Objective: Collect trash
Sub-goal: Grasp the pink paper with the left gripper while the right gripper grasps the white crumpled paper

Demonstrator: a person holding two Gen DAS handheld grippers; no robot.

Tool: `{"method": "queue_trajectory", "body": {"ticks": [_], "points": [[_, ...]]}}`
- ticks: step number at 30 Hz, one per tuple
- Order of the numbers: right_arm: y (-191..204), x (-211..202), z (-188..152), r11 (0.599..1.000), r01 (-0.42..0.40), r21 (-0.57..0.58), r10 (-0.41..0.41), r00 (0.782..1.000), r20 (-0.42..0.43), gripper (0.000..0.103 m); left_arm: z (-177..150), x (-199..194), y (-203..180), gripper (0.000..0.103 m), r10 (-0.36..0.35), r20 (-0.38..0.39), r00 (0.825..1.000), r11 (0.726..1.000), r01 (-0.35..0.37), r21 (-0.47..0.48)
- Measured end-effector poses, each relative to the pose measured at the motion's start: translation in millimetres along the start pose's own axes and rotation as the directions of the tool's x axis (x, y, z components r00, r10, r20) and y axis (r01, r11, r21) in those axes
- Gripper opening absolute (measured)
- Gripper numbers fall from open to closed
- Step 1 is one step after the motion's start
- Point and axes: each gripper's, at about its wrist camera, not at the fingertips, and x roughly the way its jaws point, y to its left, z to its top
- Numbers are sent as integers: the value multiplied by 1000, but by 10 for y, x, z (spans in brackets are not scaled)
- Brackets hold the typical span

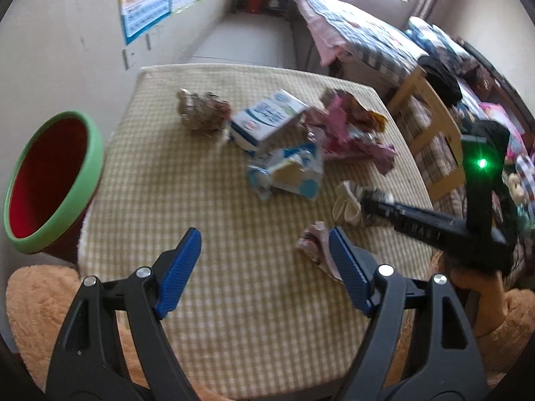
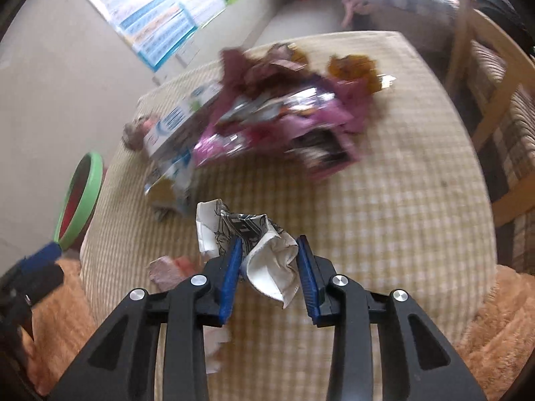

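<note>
The crumpled paper wrapper (image 2: 254,250) sits between the blue pads of your right gripper (image 2: 269,280), white with black print, bunched up and poking out ahead of the fingertips toward the middle of the table (image 2: 401,200). The pads look pressed against its sides, so I judge the right gripper is clamped on it, though the blur leaves the firmness of the grip unclear; from the left camera the same wad (image 1: 349,205) shows at the tip of the right gripper (image 1: 364,205), low over the checked cloth. What matters next is where the bin (image 1: 50,183) lies from that wad: it stands off the table's left edge, red inside with a green rim, tilted in this view, well apart from your right gripper and across the table from it. Your left gripper (image 1: 264,267) is nearer the bin, with its fingers spread wide and holding nothing. Just beside its right pad lies a small pinkish scrap (image 1: 314,247) on the cloth, an easy reach for that hand. Farther back sit a milk carton (image 1: 267,120), a flattened blue-and-white carton (image 1: 287,173), a pile of pink wrappers (image 1: 347,130) and a brownish crumpled ball (image 1: 204,110), all near one another at the table's centre.
</note>
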Motion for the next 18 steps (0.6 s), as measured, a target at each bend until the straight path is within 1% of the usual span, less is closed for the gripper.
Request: {"method": "queue_trajectory", "body": {"ticks": [3,6,9,11,14,15,17,18], "points": [[-105,-75,-32,999,7,36,-8,1000,20,33,2,82,-118,76,-23,-17,1000,999,23,29],[-189,-111,-61,998,14,55,-15,1000,21,33,2,190,-212,76,-48,-48,998,997,50,55],[-188,-98,-43,999,23,47,-25,999,24,33,-29,363,-298,76,-64,-97,993,994,72,84],[-140,-98,-23,999,34,37,-35,999,33,33,-57,527,-365,76,-80,-146,986,989,98,115],[-98,-58,-9,999,39,36,-40,999,33,33,-57,762,-440,75,-75,-193,978,985,103,136],[-105,-53,-6,998,39,40,-41,999,33,33,-51,819,-450,73,-74,-202,976,986,103,135],[-126,-54,-15,998,39,48,-40,999,31,33,-50,937,-463,47,-93,-240,966,986,123,113],[-132,-55,-16,998,38,49,-40,999,31,33,-57,961,-466,42,-104,-254,962,986,134,103]]}}
